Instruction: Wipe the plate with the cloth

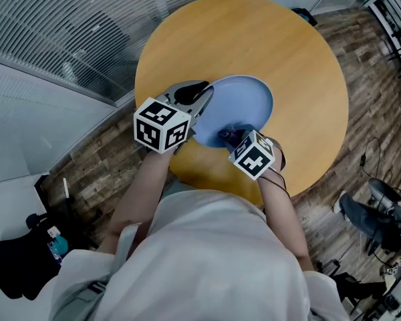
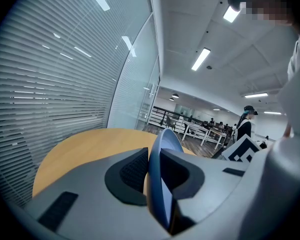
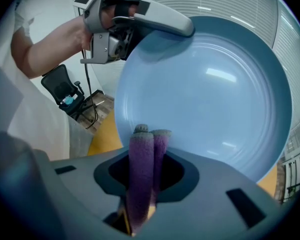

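Open room over far and right parts of round table (image 1: 307, 65). Near left blocked by tilted plate (image 1: 247, 99) clamped in left gripper (image 1: 204, 97). Right gripper (image 1: 229, 137) with cloth (image 3: 141, 171) at plate's near edge. Glass wall (image 1: 67, 39) close on left.

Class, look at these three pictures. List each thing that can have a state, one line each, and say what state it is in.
Plate: tilted, its rim clamped in the left tool.
Cloth: folded double, pinched in the right tool, its tip at the plate's lower edge; contact unclear.
Left tool: shut on the plate.
Right tool: shut on the cloth, pointing down at the plate.
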Motion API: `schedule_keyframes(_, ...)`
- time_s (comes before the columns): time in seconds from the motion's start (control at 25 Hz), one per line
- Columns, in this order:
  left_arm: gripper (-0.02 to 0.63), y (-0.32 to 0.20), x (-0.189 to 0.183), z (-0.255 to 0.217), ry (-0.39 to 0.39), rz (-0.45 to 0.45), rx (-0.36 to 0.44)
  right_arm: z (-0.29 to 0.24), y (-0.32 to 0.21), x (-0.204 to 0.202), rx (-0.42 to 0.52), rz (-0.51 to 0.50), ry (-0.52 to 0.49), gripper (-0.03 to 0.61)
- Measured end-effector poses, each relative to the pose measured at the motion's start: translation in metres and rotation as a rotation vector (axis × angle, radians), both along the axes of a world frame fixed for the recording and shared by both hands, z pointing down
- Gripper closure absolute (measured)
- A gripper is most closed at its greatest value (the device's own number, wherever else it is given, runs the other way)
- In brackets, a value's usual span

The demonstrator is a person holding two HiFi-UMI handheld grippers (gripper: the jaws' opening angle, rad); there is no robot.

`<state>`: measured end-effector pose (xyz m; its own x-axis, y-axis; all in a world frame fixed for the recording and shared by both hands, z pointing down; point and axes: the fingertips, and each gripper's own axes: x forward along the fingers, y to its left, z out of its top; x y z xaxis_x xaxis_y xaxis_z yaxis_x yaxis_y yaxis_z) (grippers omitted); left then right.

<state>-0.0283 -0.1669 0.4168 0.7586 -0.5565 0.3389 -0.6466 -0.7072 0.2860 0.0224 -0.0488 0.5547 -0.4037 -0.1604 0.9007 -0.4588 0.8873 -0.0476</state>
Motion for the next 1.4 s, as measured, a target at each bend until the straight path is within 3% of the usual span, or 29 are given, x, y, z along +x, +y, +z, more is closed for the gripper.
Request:
schedule_keyframes(0.56,0.554,0.004,0.011,-0.002,0.006,0.01,-0.004,-0.02,0.008,-0.042,-0.02,-0.054,-0.144,0.472)
schedule_keyframes(0.8,0.554,0.008,0.013,-0.003,0.032,0.021,-0.016,-0.042,0.004,-0.063,-0.009,-0.014,-0.317,0.472)
schedule_keyframes(1.0,0.554,0.011,0.016,-0.001,0.046,0.024,-0.024,-0.061,-0.008,-0.068,0.032,0.031,-0.436,0.472)
schedule_keyframes(1.2,0.555,0.013,0.015,0.002,0.075,0.017,-0.046,-0.088,-0.022,-0.062,0.132,0.084,-0.548,0.472)
schedule_keyframes(1.4,0.565,0.009,0.001,0.01,0.113,-0.028,-0.081,-0.11,-0.036,-0.025,0.213,0.153,-0.595,0.472)
